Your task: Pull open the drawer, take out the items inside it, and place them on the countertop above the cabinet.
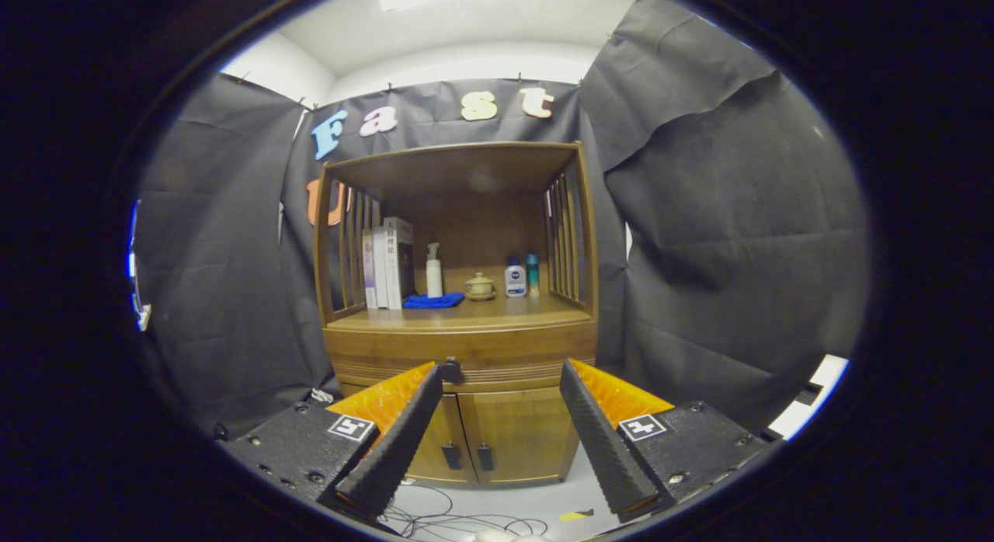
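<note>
A wooden cabinet (458, 340) stands ahead against the black cloth wall. Its drawer (466, 359) is shut, with a dark round knob (450, 369) showing just beside my left fingertip. The countertop (497, 310) above the drawer carries several things. My gripper (501, 375) is open, well short of the cabinet, with nothing between its fingers; the drawer front and two lower doors (497, 437) show through the gap. What lies in the drawer is hidden.
On the countertop stand upright books (387, 264), a white spray bottle (434, 270), a blue cloth (433, 300), a small lidded pot (480, 286) and two small bottles (522, 277). Slatted side walls and a top board enclose it. Cables (435, 519) lie on the floor.
</note>
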A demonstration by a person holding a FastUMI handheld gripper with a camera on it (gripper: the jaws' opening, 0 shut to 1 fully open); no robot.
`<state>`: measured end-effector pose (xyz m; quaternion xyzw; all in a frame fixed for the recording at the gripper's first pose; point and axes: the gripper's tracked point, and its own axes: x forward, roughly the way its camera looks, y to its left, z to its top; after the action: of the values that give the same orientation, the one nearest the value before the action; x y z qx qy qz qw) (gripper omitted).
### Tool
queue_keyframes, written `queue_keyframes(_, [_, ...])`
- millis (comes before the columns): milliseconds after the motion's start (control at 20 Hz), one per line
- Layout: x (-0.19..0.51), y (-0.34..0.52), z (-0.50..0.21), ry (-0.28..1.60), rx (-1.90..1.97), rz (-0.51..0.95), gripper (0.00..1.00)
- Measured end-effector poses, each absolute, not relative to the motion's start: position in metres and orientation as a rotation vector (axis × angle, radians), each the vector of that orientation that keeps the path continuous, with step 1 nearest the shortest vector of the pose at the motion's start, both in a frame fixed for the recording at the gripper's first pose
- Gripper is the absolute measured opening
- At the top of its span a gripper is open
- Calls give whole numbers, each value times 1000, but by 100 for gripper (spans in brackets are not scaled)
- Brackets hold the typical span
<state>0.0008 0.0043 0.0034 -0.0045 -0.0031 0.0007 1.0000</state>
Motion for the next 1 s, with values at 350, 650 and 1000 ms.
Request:
queue_keyframes(350, [51,15,16,3,-9,20,99])
queue_keyframes(650, [137,49,9,5,-63,49,100])
queue_keyframes(1000, [220,83,-47,91,-61,72,100])
